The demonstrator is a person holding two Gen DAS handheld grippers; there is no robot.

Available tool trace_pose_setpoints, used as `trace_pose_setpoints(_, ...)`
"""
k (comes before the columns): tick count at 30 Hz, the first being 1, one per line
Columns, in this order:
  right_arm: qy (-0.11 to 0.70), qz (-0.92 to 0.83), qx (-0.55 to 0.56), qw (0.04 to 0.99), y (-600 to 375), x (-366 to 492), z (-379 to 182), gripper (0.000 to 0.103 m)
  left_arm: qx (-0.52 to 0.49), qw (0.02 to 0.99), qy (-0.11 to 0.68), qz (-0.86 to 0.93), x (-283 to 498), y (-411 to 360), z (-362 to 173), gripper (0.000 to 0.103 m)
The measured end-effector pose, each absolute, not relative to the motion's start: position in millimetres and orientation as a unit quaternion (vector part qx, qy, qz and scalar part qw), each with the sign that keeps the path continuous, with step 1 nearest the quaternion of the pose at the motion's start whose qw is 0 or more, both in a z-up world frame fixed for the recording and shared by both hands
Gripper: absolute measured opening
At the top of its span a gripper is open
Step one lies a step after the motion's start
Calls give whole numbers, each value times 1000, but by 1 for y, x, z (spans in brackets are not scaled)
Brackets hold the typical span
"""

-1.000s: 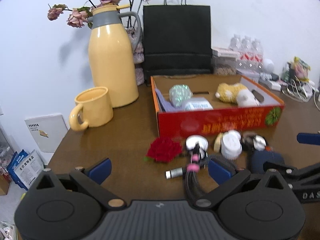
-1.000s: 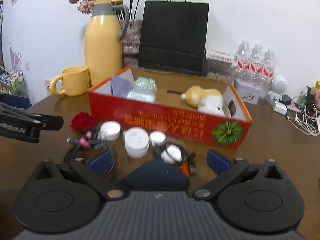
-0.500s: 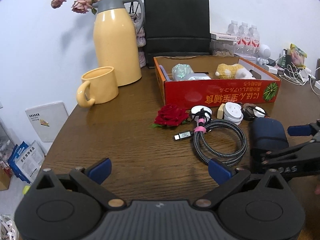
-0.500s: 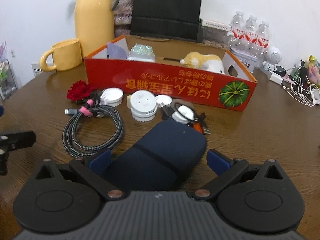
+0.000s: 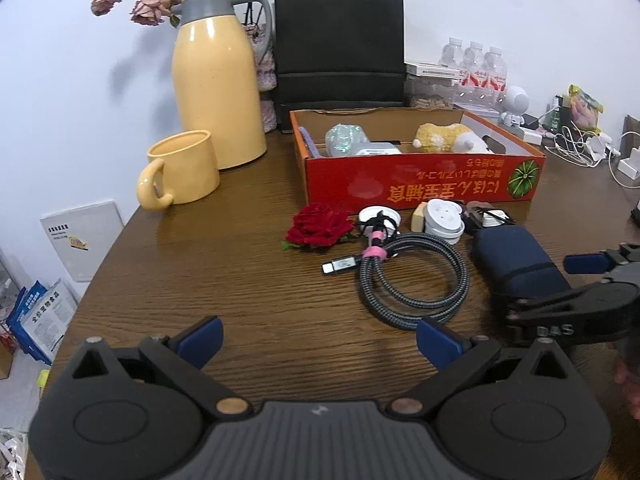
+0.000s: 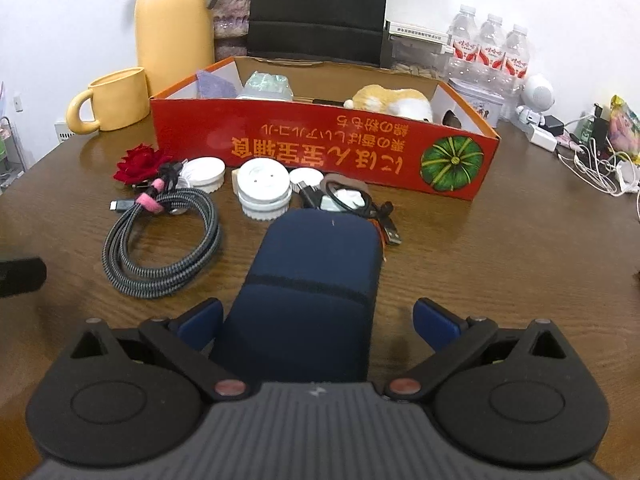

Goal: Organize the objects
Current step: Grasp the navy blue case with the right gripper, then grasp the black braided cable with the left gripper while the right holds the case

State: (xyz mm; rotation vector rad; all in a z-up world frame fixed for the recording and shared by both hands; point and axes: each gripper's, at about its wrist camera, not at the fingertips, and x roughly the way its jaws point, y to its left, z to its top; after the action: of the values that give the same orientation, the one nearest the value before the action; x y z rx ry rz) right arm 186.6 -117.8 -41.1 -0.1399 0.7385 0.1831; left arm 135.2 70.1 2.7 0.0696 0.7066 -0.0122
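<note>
Red box [image 6: 320, 152] with orange lettering and a green pumpkin, yellow mug [image 5: 184, 172] and jug [image 5: 218, 80], navy pouch [image 6: 316, 280], grey-black braided cable [image 6: 160, 248] — pink tie.

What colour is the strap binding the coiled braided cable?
Pink. The strap wraps the coiled cable near its plug; clearest in the right wrist view.

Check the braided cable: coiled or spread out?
Coiled. The braided cable lies in a loop on the table, bound by a pink strap, one plug sticking out, left of the navy pouch.

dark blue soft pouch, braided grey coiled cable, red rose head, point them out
dark blue soft pouch [image 6: 316, 268], right wrist view, top face
braided grey coiled cable [image 5: 416, 276], left wrist view, right loop
red rose head [image 5: 318, 225], left wrist view, petals
</note>
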Motion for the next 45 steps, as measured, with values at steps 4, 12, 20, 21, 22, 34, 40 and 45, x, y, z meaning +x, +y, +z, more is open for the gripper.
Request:
trace_pose_setpoints(4, 351, 81, -68, 930, -114, 192, -47, 101, 35, 936, 349, -6, 137, 67, 1, 103)
trace_pose_setpoints(12, 329, 129, -28, 935, -129, 186, -42, 63, 35, 935, 352, -9, 146, 56, 2, 103)
trace_pose_setpoints(20, 299, 145, -17, 943, -153, 177, -39, 62, 37, 932, 360, -17, 165, 34, 2, 103)
trace_pose_setpoints(21, 293, 145, -18, 945, -157, 176, -38, 62, 37, 932, 361, -19, 168, 32, 2, 103)
trace_pose_setpoints(22, 285, 146, -19, 947, -161, 175, -36, 62, 37, 932, 361, -23, 171, 28, 2, 103)
trace_pose_setpoints(34, 251, 142, -23, 957, -195, 188, -34, 62, 50, 914, 400, -42, 217, -1, -9, 103)
trace_pose_setpoints(40, 241, 152, -21, 958, -197, 188, -36, 62, 55, 907, 416, -33, 239, -1, -16, 103)
trace_pose_setpoints(45, 237, 156, -23, 959, -196, 187, -36, 62, 63, 889, 450, -53, 255, -1, -28, 103)
